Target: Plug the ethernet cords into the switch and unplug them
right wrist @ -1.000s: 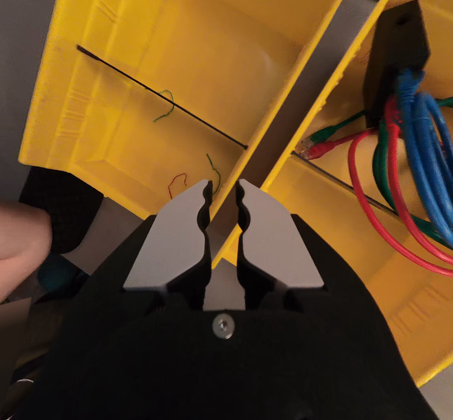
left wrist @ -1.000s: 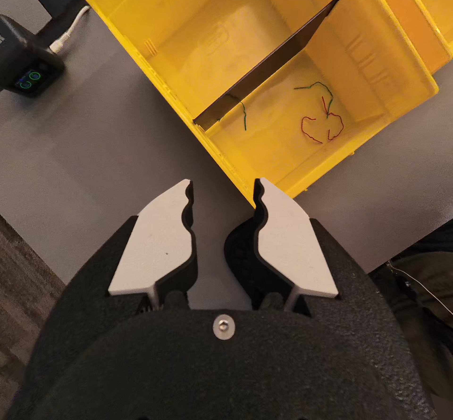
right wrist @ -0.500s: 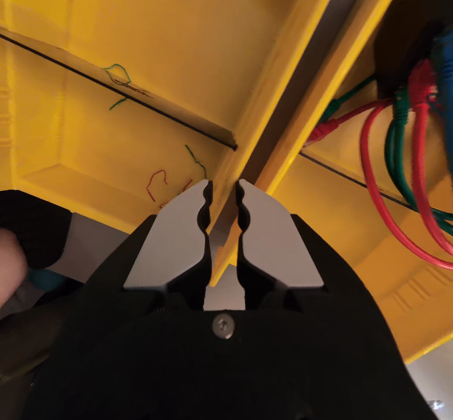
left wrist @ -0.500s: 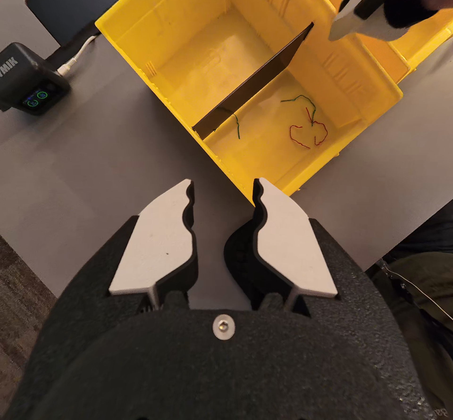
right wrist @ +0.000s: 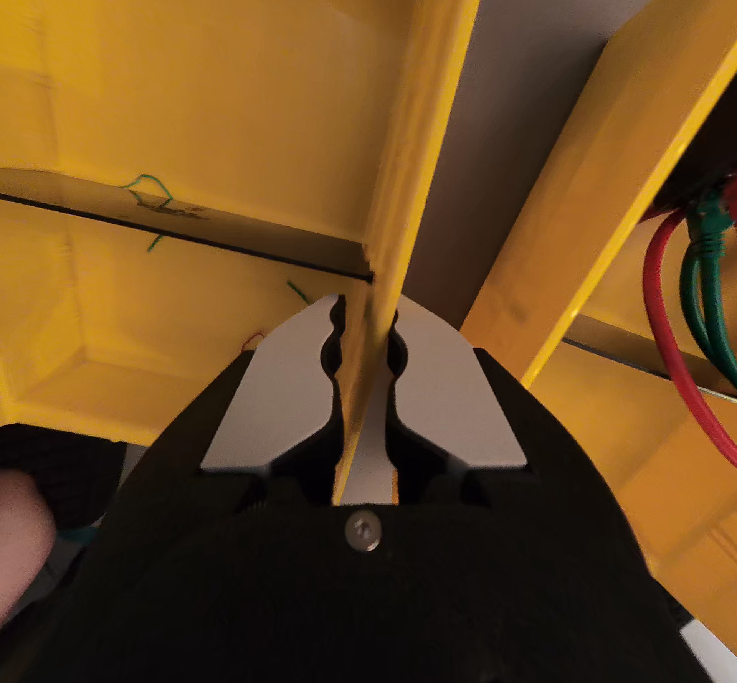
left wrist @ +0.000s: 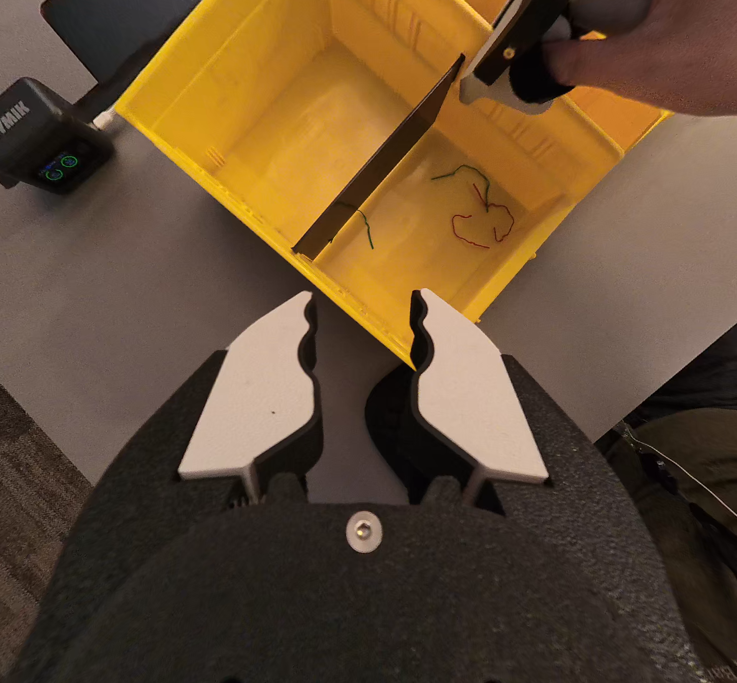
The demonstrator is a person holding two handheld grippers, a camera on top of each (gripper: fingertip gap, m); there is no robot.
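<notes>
My right hand-held gripper [right wrist: 367, 319] has dropped over the side wall of the near yellow bin [right wrist: 418, 169]; a second ago it hovered above that rim, and now the wall stands between its fingers, which straddle it narrowly, not yet clearly pinching. My left hand-held gripper [left wrist: 363, 319] stays spread and empty over the grey bench [left wrist: 119, 289], at the bin's corner. The ethernet cords [right wrist: 674, 329], red and green, lie in the neighbouring bin [right wrist: 590, 169], running up to the dark switch [right wrist: 714, 153]. I judge I'm shifting the bin first; no plugging has begun.
</notes>
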